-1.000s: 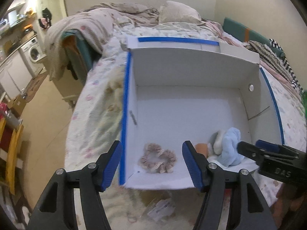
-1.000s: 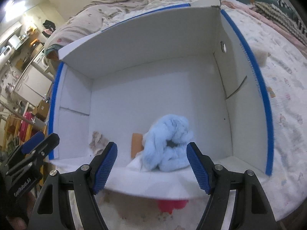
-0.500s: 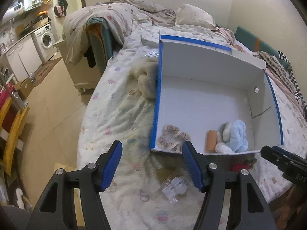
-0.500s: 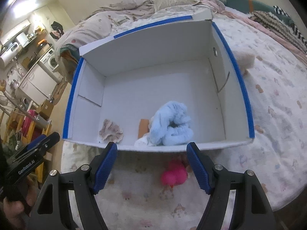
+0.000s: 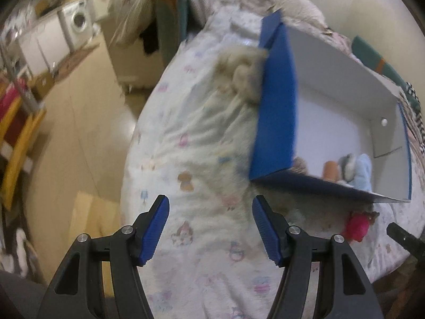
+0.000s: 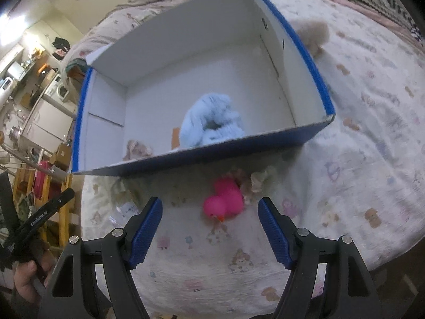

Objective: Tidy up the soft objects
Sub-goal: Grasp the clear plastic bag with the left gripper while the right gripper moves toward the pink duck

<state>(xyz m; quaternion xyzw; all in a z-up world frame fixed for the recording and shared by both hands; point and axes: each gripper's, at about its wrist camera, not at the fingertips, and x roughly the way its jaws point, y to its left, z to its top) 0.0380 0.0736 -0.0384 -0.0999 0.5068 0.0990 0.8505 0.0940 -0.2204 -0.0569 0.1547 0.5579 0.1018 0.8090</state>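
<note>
Room: a bed (image 6: 372, 138) with a printed quilt fills both views, kitchen units and a washing machine (image 5: 78, 21) off to the left
Left gripper (image 5: 209, 228): jaws apart, nothing between them, hanging over bare quilt left of the box
Fluffy toy (image 5: 239, 74): cream, lying on the quilt against the box's left outer wall, not yet packed
Box (image 6: 313, 79): white inside, blue outside, sitting on the bed; a scrunchie (image 6: 136, 148) at its near-left corner, then an orange piece (image 6: 175, 135), then a pale blue plush (image 6: 212, 119) bunched by the near wall
Duck (image 6: 224, 202): pink, on the quilt just outside the box's near wall, likely the next pick
Handling: looks light and squashy, smooth enough to slip; I'd pinch across the fat body, not the head
Right gripper (image 6: 209, 228): wide open, empty, poised above the duck, which sits just ahead of the pads and nearer the right one
Far right: another cream fluffy piece (image 6: 316, 34) outside the box's right wall
</note>
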